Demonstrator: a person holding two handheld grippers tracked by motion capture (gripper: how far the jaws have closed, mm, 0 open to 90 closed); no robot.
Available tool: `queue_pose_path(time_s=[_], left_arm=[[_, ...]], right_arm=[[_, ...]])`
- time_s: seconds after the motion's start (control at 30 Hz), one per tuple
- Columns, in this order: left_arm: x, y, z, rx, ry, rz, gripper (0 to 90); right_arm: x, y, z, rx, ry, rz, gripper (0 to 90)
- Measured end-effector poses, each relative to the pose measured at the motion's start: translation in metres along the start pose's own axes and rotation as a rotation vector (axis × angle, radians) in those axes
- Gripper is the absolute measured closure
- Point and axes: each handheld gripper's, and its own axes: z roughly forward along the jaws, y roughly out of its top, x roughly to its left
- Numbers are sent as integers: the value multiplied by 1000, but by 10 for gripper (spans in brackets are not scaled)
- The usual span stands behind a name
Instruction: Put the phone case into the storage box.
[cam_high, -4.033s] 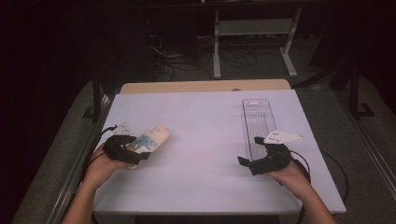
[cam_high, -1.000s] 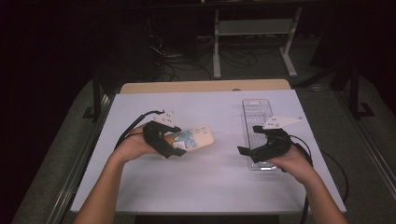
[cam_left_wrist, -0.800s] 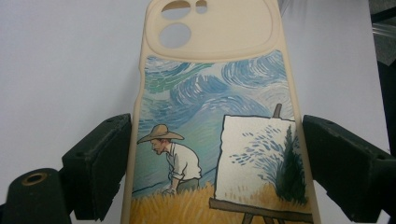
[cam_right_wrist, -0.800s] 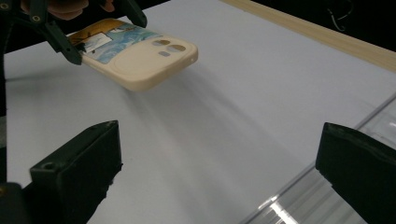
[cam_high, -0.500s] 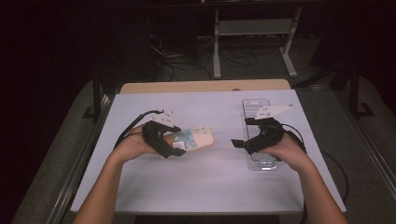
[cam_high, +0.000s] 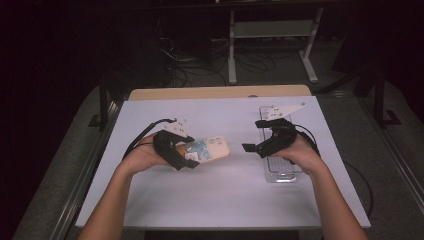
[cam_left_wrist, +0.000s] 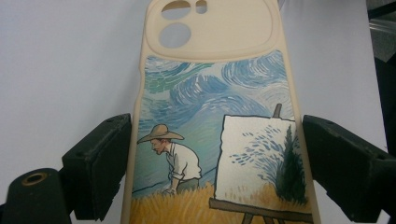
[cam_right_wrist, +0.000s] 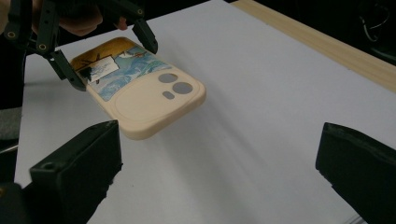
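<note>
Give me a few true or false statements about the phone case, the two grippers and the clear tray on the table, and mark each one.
1. The left gripper grips the phone case by its two long edges. True.
2. The phone case lies flat on the white table. False: in the right gripper view it hangs above the table and casts a shadow below.
3. The right gripper stands open with nothing between its jaws. True.
4. The end of the case with the camera cut-outs sits between the left gripper's jaws. False: they clamp the painted end, and the cut-out end points away.
5. The clear tray lies under the left hand. False: it lies under the right hand.
</note>
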Motion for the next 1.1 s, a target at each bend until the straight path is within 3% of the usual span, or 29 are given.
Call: queue_pose_path(time_s=[0.2, 0.47, 1.1], left_arm=[[0, 0, 1, 12, -1, 12, 111], [-2, 1, 1, 7, -6, 31, 111], [-13, 4, 11, 21, -72, 89, 111]], right_arm=[[-6, 4, 6, 16, 1, -1, 0], [-10, 2, 14, 10, 41, -15, 0], [10, 3, 18, 60, 137, -69, 0]])
